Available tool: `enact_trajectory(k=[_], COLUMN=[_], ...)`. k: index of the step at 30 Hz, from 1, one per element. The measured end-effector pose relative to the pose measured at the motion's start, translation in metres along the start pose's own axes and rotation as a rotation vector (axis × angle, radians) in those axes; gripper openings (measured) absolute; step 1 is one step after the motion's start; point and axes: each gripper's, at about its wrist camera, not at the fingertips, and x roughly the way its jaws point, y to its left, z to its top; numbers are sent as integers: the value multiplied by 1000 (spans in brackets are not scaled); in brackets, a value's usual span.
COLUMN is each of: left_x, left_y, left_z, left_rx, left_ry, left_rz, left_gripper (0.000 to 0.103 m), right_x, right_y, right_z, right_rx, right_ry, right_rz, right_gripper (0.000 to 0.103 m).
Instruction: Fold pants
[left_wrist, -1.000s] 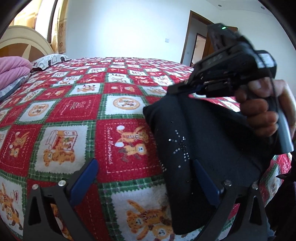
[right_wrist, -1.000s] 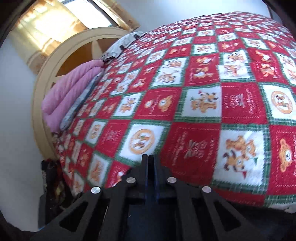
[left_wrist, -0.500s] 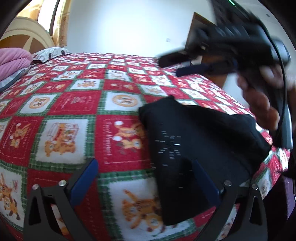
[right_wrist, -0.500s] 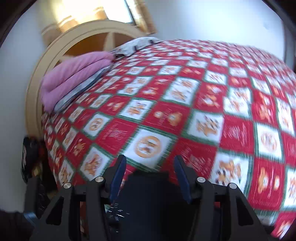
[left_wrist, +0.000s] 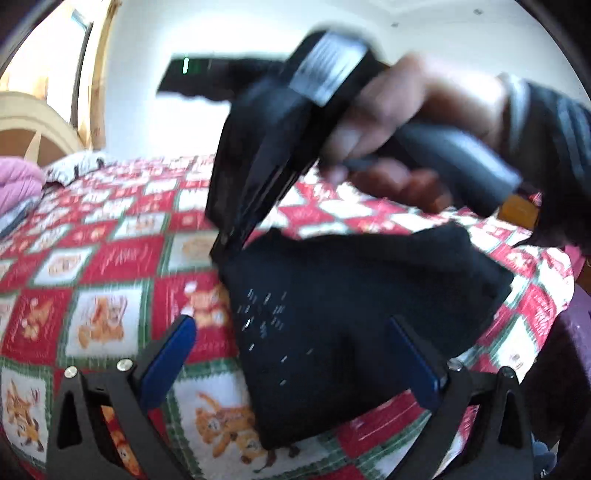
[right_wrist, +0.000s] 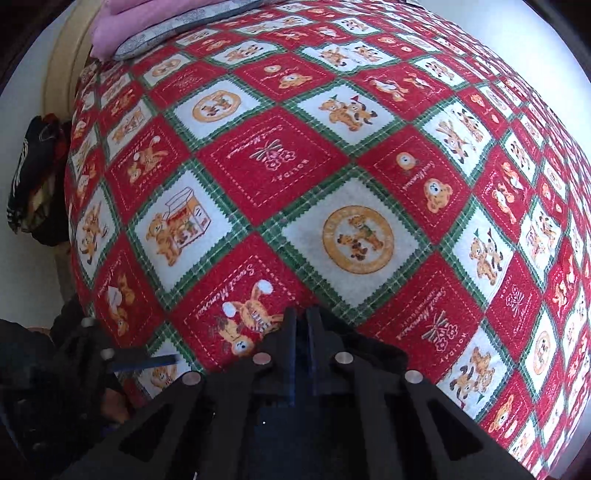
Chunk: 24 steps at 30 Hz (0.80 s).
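Note:
The black pants (left_wrist: 351, 314), folded into a compact bundle with small silver studs, lie on the red patchwork quilt (left_wrist: 110, 258) near the bed's front right corner. My left gripper (left_wrist: 291, 354) is open, its blue-padded fingers (left_wrist: 168, 360) straddling the near part of the bundle just above it. My right gripper (left_wrist: 227, 247) points down at the bundle's far left corner with its jaws together. In the right wrist view the right gripper (right_wrist: 301, 325) is shut, with dark cloth (right_wrist: 369, 350) around its tips at the corner.
The quilt (right_wrist: 332, 166) covers the whole bed. A pink blanket (right_wrist: 166, 22) and a patterned pillow (right_wrist: 192, 26) lie by the cream headboard (left_wrist: 33, 125). Dark clothing (right_wrist: 33, 177) hangs beside the bed. The bed edge runs at the right (left_wrist: 546, 306).
My right gripper, shut a second ago then lifted and open, has come down and shut at the pants' far left corner. My left gripper stays open over the bundle.

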Motion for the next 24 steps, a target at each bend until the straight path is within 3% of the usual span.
enact_trajectory(k=[2,7,9,15,19,21,24], left_x=[0,28,28,32,29,25,20], left_y=[-5,-17,-25,-29,-14,0,22], left_z=[1,-15,-19,-18,-11,-4,7], left_rx=[8,32,96,90,40,-21,-100], left_ry=[-2,161,141,143,139,127,104], left_rz=[-33,-120,-86,-78,-107,-84,-44], left_gripper=[103,103,103,103,103,103,103], right_x=[0,4,0,-8,-8,-21,-48], right_y=[-4,0,1,-30,-44,-56,-55], right_z=[2,2,2,6,-4,-17,-43], right_rx=[2,-25,-20,90,142,230,286], right_ry=[7,28,5,-81,-99,-152,-258], right_rz=[21,37,24,-85,-48,22,52], right_gripper=[5,3,2,0,0,0,4])
